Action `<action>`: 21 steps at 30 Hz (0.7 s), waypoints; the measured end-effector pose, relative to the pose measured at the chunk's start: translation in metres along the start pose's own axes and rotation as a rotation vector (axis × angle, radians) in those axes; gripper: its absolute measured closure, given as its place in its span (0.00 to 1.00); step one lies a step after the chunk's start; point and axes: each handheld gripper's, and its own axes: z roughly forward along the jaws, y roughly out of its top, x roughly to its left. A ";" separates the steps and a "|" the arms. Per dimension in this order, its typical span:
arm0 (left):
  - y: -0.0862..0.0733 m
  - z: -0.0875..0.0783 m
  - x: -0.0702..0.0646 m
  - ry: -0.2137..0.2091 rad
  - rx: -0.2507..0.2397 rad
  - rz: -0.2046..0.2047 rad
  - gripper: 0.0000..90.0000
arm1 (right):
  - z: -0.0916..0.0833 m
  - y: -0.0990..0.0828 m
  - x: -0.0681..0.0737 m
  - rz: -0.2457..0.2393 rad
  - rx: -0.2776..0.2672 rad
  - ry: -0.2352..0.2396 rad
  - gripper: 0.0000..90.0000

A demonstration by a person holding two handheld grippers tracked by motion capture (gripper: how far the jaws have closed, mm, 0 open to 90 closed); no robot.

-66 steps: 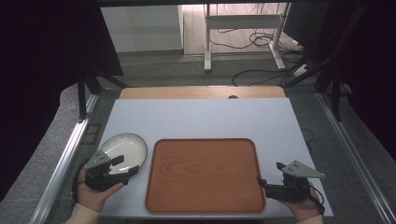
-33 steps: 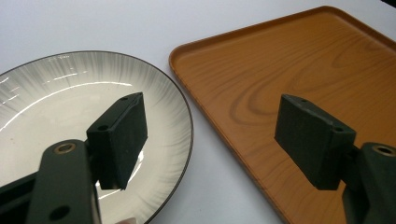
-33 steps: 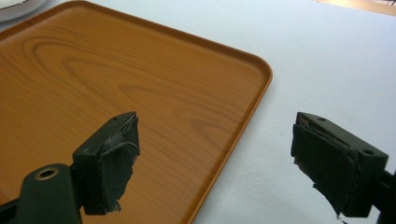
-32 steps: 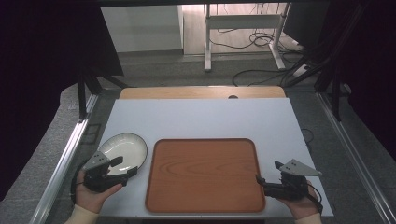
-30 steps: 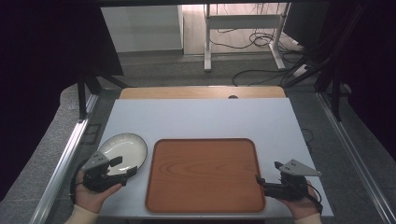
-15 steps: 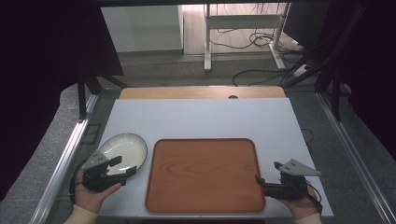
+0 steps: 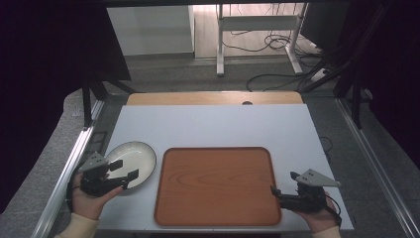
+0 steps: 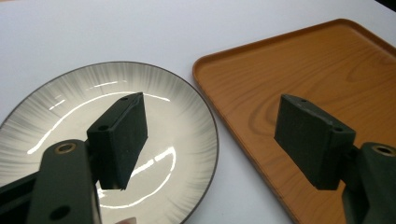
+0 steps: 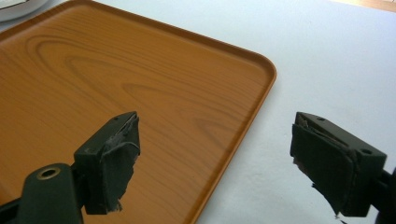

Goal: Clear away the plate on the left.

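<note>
The plate (image 7: pixel 130 162) lies on the white desk (image 7: pixel 213 124), just left of the wooden tray (image 7: pixel 216 183). The left tool (image 7: pixel 123 171) hangs over its near rim, spread wide (empty). The right tool (image 7: pixel 274 191), also wide, straddles the tray's near right edge.

Left gripper (image 7: pixel 124 170) held low at the near left of the table, jaws spread wide, pointing right and slightly forward; left hand (image 7: pixel 88 197) wraps its body from below. Right gripper (image 7: pixel 274 191) held low at the near right, jaws wide apart, pointing left, gripped by the right hand (image 7: pixel 317 214). Both forearms enter from the bottom edge in light sleeves.
</note>
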 end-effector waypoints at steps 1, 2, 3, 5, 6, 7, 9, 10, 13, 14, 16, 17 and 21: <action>0.001 0.000 0.002 0.002 0.002 0.000 0.28 | 0.000 0.000 0.000 0.000 0.000 -0.001 0.18; 0.002 0.000 0.003 0.006 0.004 -0.001 0.28 | 0.000 0.000 0.000 0.001 0.000 -0.001 0.18; 0.003 0.000 0.005 0.006 0.006 -0.004 0.28 | 0.000 0.000 0.000 0.001 0.001 -0.001 0.18; 0.005 -0.001 0.009 0.011 0.009 -0.009 0.28 | 0.000 0.000 0.000 0.002 0.001 -0.001 0.18; 0.006 -0.001 0.012 0.016 0.011 -0.011 0.28 | 0.001 0.000 0.000 0.002 0.003 -0.001 0.18; 0.006 -0.001 0.015 0.019 0.014 -0.017 0.28 | 0.001 0.000 0.000 0.002 0.003 -0.001 0.18; 0.007 -0.001 0.021 0.024 0.018 -0.033 0.28 | 0.001 0.000 0.000 0.001 0.005 0.000 0.18; 0.007 -0.001 0.023 0.028 0.022 -0.035 0.28 | 0.001 0.000 0.000 0.001 0.006 0.000 0.18; 0.009 0.000 0.032 0.040 0.031 -0.047 0.28 | 0.001 0.000 0.000 0.001 0.006 0.000 0.18; 0.009 0.001 0.034 0.044 0.034 -0.053 0.28 | 0.001 0.000 0.000 0.002 0.007 0.000 0.18; 0.010 0.004 0.042 0.056 0.036 -0.070 0.28 | 0.001 0.000 0.000 0.001 0.008 0.001 0.18; 0.010 0.004 0.042 0.056 0.036 -0.070 0.28 | 0.001 0.000 0.000 0.001 0.008 0.001 0.18; 0.011 0.008 0.053 0.067 0.040 -0.094 0.28 | 0.002 -0.001 0.000 0.001 0.010 0.002 0.18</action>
